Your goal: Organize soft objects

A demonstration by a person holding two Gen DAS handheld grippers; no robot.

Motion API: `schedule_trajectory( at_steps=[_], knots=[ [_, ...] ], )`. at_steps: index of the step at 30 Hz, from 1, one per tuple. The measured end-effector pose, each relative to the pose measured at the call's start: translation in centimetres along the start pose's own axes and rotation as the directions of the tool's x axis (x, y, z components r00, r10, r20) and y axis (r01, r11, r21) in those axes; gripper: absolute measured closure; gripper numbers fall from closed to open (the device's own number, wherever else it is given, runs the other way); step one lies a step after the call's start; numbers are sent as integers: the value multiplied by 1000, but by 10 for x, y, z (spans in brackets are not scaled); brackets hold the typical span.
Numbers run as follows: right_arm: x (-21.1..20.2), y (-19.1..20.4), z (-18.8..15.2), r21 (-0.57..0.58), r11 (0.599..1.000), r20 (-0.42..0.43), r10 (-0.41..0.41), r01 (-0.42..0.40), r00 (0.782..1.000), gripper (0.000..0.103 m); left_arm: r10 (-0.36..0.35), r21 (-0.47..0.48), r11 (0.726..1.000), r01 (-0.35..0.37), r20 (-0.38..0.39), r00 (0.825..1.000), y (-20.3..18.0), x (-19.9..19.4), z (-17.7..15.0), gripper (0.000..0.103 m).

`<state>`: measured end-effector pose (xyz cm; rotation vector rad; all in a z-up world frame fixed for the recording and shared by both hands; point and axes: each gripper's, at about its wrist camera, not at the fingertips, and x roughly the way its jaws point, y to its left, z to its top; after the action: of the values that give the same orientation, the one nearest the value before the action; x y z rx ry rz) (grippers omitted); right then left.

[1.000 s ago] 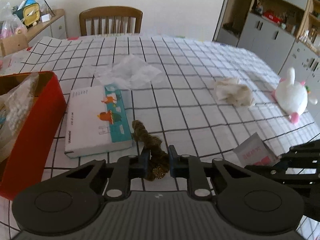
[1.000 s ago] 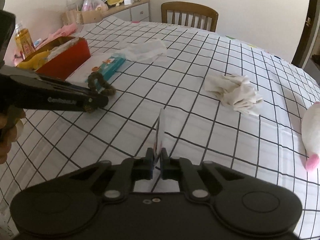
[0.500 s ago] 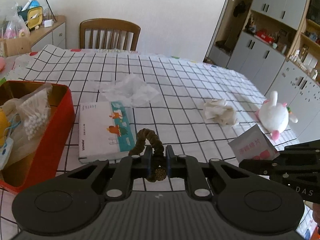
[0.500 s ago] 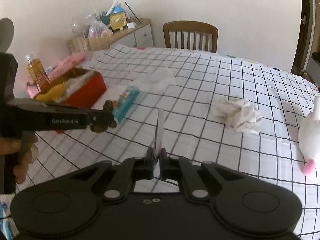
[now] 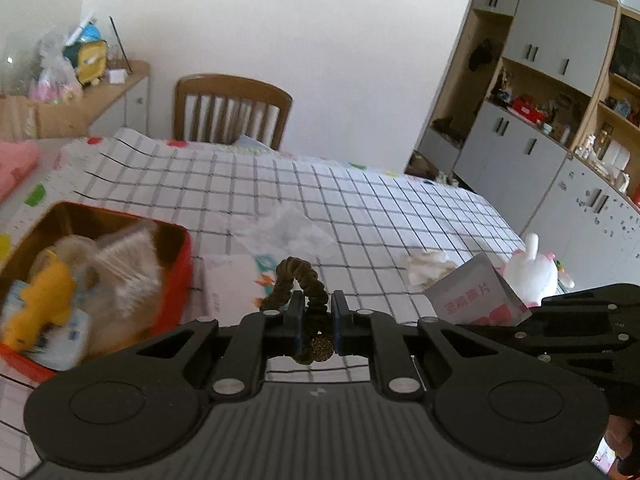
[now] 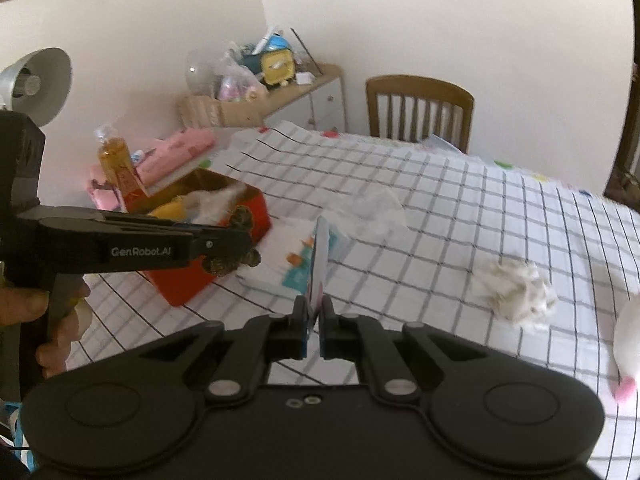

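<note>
My left gripper (image 5: 315, 318) is shut on a brown hair scrunchie (image 5: 298, 280) and holds it in the air, right of the red tin box (image 5: 176, 276). The box holds a yellow plush toy (image 5: 44, 300) and other soft items. From the right wrist view the scrunchie (image 6: 232, 264) hangs by the box's near corner (image 6: 188, 288). My right gripper (image 6: 314, 324) is shut on a small white and pink packet (image 6: 319, 268), seen edge-on; in the left wrist view the packet (image 5: 472, 294) is raised at right.
On the checked tablecloth (image 5: 360, 204) lie a tissue pack (image 6: 296, 264), a clear plastic wrapper (image 6: 372, 216), a crumpled beige cloth (image 6: 516, 292) and a white plush rabbit (image 5: 532, 272). A wooden chair (image 5: 232, 112) stands at the far side. Cabinets (image 5: 520, 132) line the right.
Both grippers have risen well above the table with their loads. The left one has swung left toward the red box, which now shows more of its inside.
</note>
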<state>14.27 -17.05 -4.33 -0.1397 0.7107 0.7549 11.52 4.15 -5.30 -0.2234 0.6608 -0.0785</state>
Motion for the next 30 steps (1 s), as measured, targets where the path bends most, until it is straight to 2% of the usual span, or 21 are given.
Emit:
schedule_trajectory(
  at_steps=[7, 18, 30],
  knots=[
    [9, 31, 27, -64, 996, 23, 59, -58, 998, 99, 78, -9, 997, -78, 42, 996, 27, -32, 11, 90],
    [31, 88, 69, -203, 970, 45, 144, -132, 989, 99, 172, -25, 985, -170, 99, 980, 70, -74, 24, 90],
    [73, 114, 98, -254, 953, 8, 172, -164, 985, 99, 268, -39, 963, -266, 80, 960, 116, -79, 36, 90]
  ],
)
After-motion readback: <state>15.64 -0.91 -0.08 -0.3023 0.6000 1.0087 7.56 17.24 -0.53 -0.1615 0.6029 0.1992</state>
